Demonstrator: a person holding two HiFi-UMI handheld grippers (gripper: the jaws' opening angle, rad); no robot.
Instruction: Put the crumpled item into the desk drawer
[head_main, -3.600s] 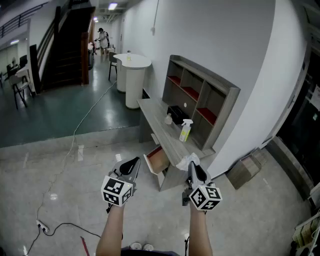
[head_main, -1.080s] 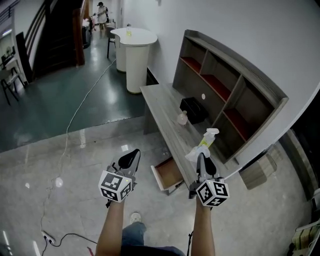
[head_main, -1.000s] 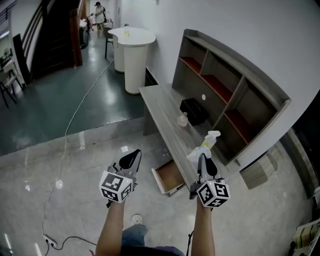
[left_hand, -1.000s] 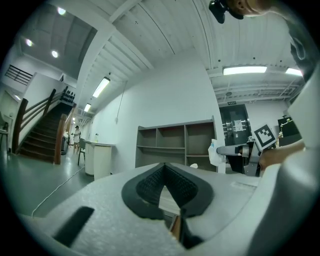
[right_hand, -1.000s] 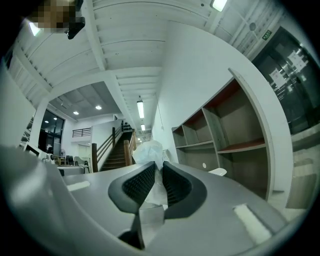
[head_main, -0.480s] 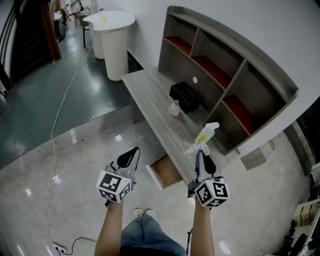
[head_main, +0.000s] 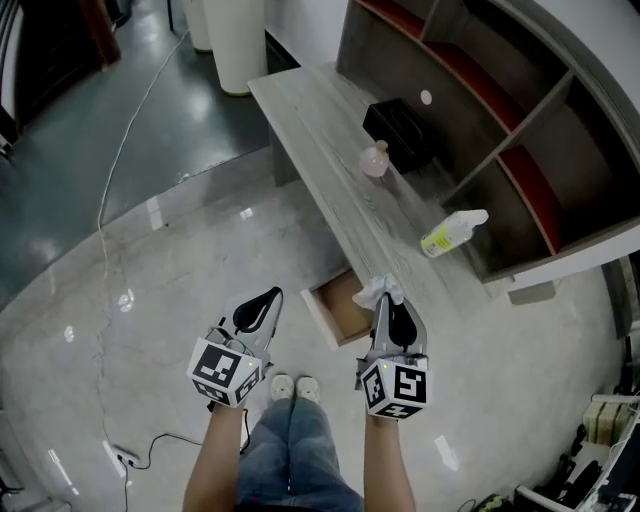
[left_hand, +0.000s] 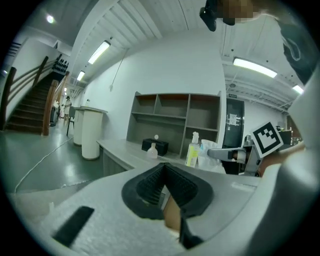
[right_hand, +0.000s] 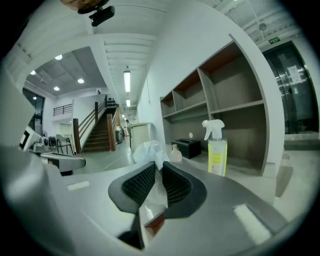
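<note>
A crumpled white item (head_main: 378, 290) (right_hand: 148, 151) is pinched between the jaws of my right gripper (head_main: 392, 315) (right_hand: 156, 181), which is shut on it. In the head view it hangs at the front edge of the grey desk (head_main: 330, 150), right beside the open wooden drawer (head_main: 340, 308) that sticks out below the desktop. My left gripper (head_main: 254, 310) (left_hand: 165, 184) is lower left of the drawer over the floor, jaws together, nothing between them.
On the desk stand a spray bottle (head_main: 452, 232) (right_hand: 216, 149), a small round bottle (head_main: 374, 160) and a black box (head_main: 398, 134). A grey shelf unit (head_main: 520, 130) rises behind the desk. A white cable (head_main: 110, 190) runs across the glossy floor. The person's feet (head_main: 290, 388) show below.
The view has come closer and steeper over the desk. My right gripper with the crumpled item has dropped from beside the spray bottle to the desk's front edge, next to the open drawer.
</note>
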